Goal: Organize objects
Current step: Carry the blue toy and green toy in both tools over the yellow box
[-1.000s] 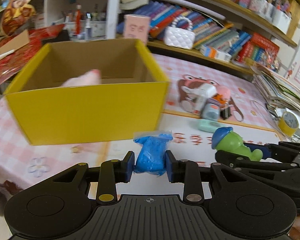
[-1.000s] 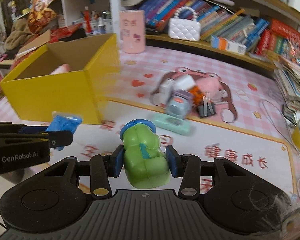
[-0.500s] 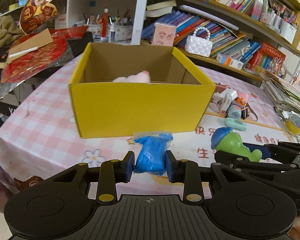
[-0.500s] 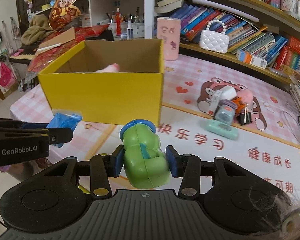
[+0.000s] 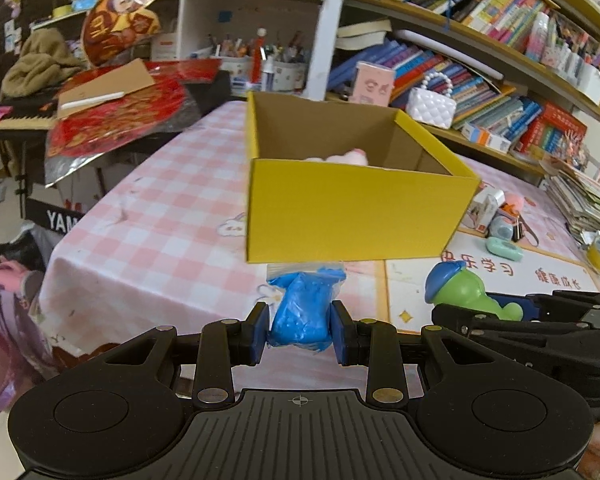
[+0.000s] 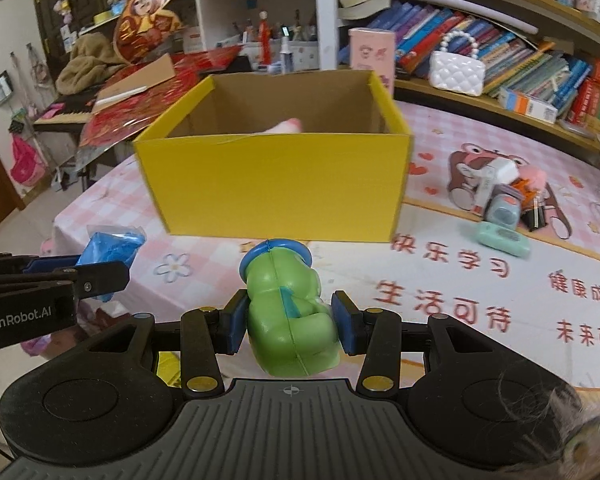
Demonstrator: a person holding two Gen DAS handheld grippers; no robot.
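My left gripper [image 5: 299, 330] is shut on a blue clay lump in a clear bag [image 5: 302, 308], held in front of an open yellow cardboard box [image 5: 352, 204]. My right gripper [image 6: 291, 320] is shut on a green toy figure with a blue cap [image 6: 286, 304], also in front of the box [image 6: 276, 184]. A pink-and-white soft object [image 5: 348, 157] lies inside the box; it also shows in the right wrist view [image 6: 286, 125]. The left gripper with the blue bag [image 6: 110, 246] appears at the left of the right wrist view. The green toy [image 5: 464, 288] shows in the left wrist view too.
A pile of small toys [image 6: 504, 196] and a mint-green gadget [image 6: 502, 236] lie on the table right of the box. A pink cup [image 6: 370, 50] and a white quilted purse [image 6: 456, 68] stand on the shelf behind. The table's left edge [image 5: 60, 248] drops off.
Both grippers have pulled back and to the left with their objects; the box now looks farther away and more to the right. Both grips are unchanged.
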